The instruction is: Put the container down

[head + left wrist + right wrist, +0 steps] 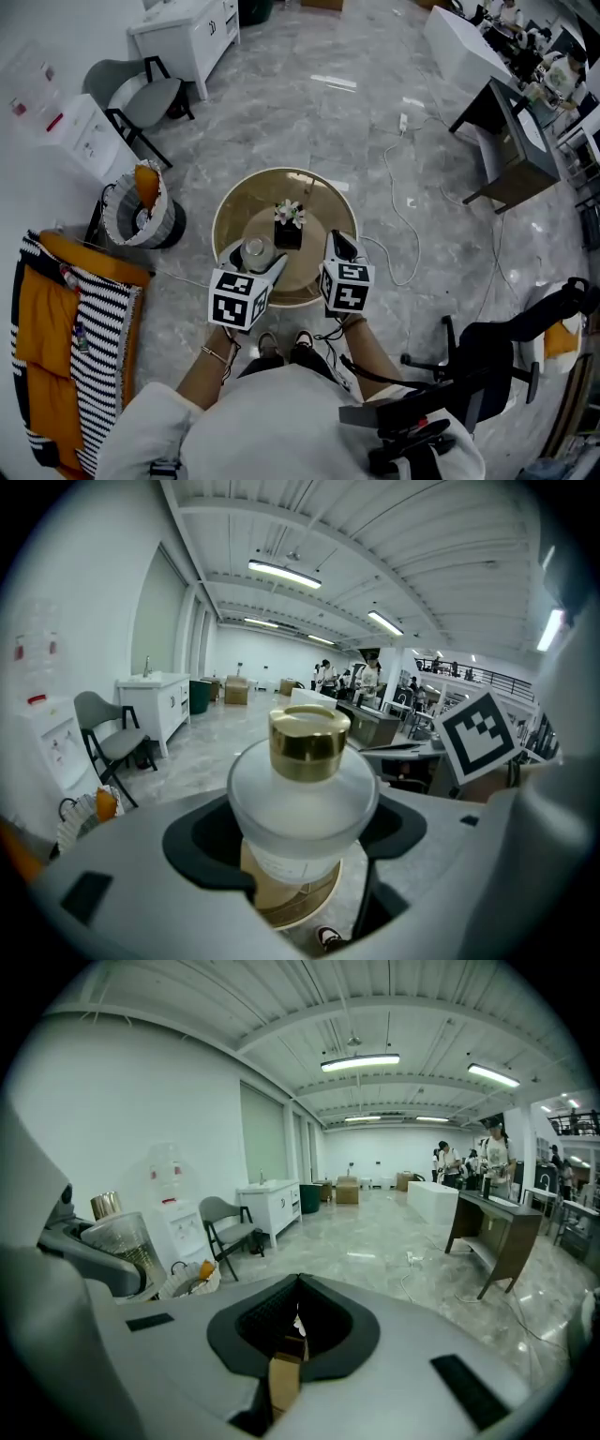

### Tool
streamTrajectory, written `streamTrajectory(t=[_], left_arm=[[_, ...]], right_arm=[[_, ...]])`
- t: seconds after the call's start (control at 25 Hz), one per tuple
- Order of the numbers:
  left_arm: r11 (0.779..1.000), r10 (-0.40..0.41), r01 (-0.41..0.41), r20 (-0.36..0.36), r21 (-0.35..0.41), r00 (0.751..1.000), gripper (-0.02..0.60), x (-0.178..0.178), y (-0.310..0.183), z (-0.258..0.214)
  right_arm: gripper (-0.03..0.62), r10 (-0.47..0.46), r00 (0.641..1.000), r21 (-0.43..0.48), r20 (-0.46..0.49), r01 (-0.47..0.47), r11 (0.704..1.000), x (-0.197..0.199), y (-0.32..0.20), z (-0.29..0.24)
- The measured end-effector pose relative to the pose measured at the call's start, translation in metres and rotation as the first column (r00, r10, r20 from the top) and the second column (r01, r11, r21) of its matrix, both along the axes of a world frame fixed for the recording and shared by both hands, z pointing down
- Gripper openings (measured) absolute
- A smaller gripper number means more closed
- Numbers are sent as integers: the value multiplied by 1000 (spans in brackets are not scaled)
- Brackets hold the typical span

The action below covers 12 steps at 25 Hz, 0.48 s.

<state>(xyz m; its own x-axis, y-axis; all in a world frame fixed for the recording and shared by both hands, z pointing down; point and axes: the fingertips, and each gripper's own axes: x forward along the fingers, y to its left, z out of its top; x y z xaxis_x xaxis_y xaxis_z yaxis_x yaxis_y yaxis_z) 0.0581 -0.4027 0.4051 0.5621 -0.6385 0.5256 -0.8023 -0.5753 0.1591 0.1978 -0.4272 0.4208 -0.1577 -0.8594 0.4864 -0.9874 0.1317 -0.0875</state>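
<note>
A: Where is the container [300, 794] now?
B: Your left tool [259, 255] is clamped on it, over the near left edge of the round surface [230, 202].
A: And my right tool [298, 1321]?
B: Its jaws are together.

**The tally: two pairs up front, singles all round**

Two grippers are in shot, the left gripper [255, 261] and the right gripper [337, 246]. There are two marker cubes, one on the left [239, 298] and one on the right [347, 286]. One container [302, 799], and one gold lid [309, 742] on it. One round table [234, 211] and one flower pot [288, 230]. Out on the floor there are two chairs: one grey chair [141, 94] and one black office chair [497, 347]. One woven basket [141, 211], one white cabinet [187, 33], one dark desk [511, 141].
</note>
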Motion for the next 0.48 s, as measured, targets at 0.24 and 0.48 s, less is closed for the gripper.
streamTrajectory(t=[0.24,0.48], left_arm=[[999,-19,19,1,-44,1000,337,7,-12,24],[992,-48,49,6,-112,999,337,6,-1,73]], right_arm=[[23,-17,1000,-30,-10,17,999,10,-19,16],[23,-48,999,-110,1,48,993,9,-8,65]])
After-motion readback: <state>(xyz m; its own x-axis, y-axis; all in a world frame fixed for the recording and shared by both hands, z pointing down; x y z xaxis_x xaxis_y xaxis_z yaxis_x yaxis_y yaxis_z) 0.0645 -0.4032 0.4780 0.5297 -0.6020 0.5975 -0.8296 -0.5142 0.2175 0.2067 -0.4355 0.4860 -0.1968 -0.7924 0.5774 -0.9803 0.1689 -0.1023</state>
